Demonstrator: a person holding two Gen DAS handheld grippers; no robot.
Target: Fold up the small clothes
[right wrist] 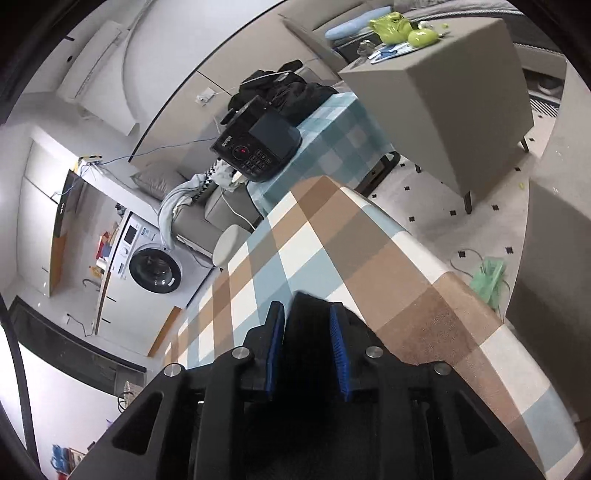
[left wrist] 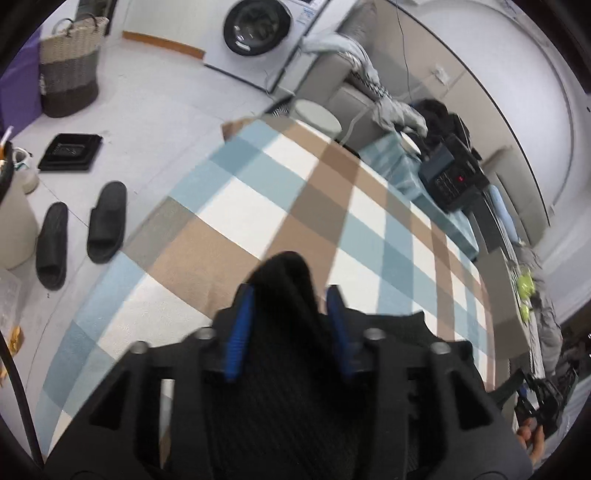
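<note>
Beyond my checked brown, blue and white tablecloth (left wrist: pixel 258 206) I see a pair of black rubber slippers (left wrist: pixel 81 232) on the pale floor, a woven two-tone laundry basket (left wrist: pixel 68 66), a white front-loading washing machine (left wrist: pixel 258 29) and a black keypad telephone (right wrist: pixel 258 146).

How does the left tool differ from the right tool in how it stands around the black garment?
The left tool holds its jaws wider apart than the right tool does. The black garment pokes out in a peak past the left tool's tips; at the right tool it ends about level with them. Shared: blue pads, garment between them, checked tablecloth below.
</note>
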